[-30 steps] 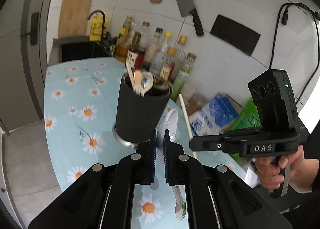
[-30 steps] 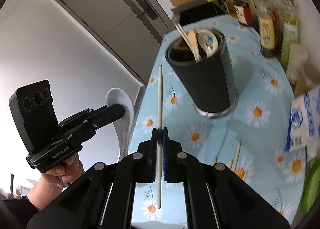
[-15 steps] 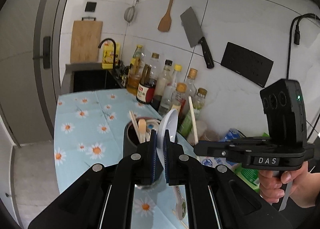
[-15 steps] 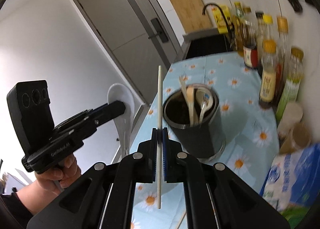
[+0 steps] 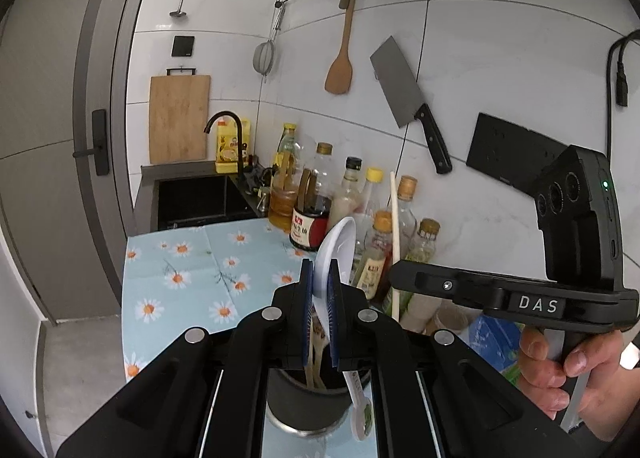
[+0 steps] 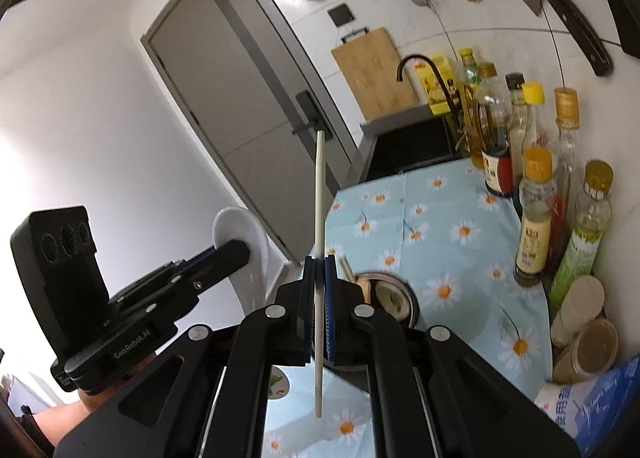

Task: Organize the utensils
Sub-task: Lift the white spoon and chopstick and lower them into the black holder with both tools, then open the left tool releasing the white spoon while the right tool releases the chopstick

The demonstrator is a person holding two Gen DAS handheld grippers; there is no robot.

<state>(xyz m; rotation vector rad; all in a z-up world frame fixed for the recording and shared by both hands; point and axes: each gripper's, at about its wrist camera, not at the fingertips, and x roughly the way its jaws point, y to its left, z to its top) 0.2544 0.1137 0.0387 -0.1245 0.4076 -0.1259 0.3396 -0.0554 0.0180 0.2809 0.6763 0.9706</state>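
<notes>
My left gripper (image 5: 319, 272) is shut on a white ceramic spoon (image 5: 338, 240), bowl up and handle hanging down. Below it stands the black utensil holder (image 5: 304, 404), with wooden utensils inside and mostly hidden by the fingers. My right gripper (image 6: 319, 270) is shut on a pale chopstick (image 6: 319, 194) held upright. The holder's rim (image 6: 394, 296) shows just right of those fingers. In the left wrist view, the right gripper (image 5: 400, 282) and its chopstick (image 5: 394, 218) are beside the spoon. The right wrist view has the left gripper (image 6: 236, 254) holding the spoon (image 6: 240, 224) at left.
Several sauce bottles (image 5: 316, 214) line the wall behind the daisy tablecloth (image 5: 192, 258). A black sink (image 5: 192, 198) with a faucet lies at the far end. A cleaver (image 5: 404, 98) and a wooden spatula (image 5: 340, 70) hang on the tiles. Jars (image 6: 580, 306) and a blue bag (image 6: 592, 402) sit at right.
Both grippers have risen with the spoon and the chopstick and tipped up. The holder has dropped from the middle of each view to beneath the fingers.
</notes>
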